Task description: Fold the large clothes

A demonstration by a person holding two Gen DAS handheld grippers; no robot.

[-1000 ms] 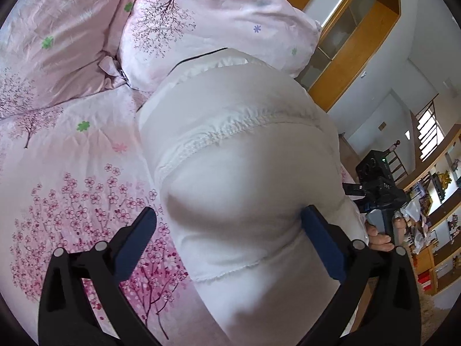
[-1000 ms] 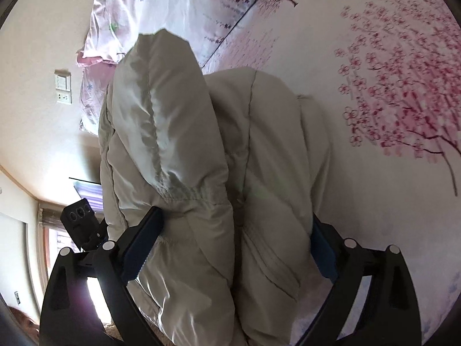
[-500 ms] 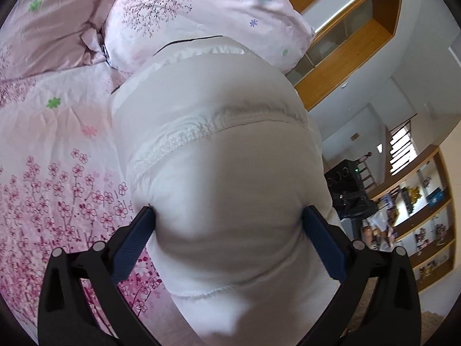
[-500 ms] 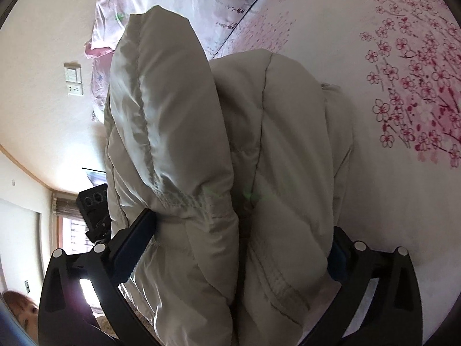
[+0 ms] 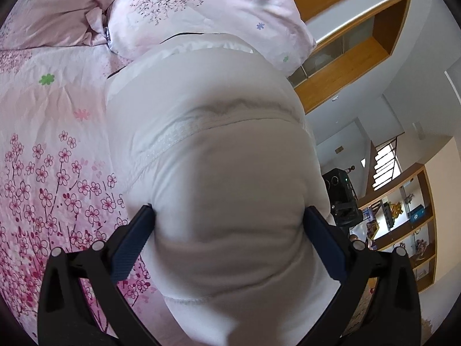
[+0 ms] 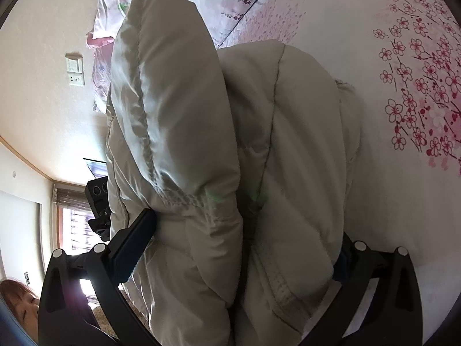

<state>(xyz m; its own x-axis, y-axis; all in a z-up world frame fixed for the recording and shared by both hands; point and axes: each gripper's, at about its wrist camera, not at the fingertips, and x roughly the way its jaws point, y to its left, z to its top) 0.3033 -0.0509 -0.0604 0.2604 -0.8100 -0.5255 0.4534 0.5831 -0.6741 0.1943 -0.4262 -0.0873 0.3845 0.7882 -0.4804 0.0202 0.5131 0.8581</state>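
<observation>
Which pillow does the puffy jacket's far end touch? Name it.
The flowered pillow on the right, nearest the wooden shelf; the jacket overlaps its lower edge. The plainer pink pillow lies clear, left.

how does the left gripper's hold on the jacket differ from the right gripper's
The left gripper spans one smooth, rounded bulge of the white puffer jacket; the right gripper spans two bunched layers with a crease between. The left gripper's fingers both show; the right gripper's far finger is mostly buried in fabric. Both hold it over the floral bedsheet.

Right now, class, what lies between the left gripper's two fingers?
The puffy white jacket fills the left gripper, bulging between both fingers; the left wrist view shows it.
</observation>
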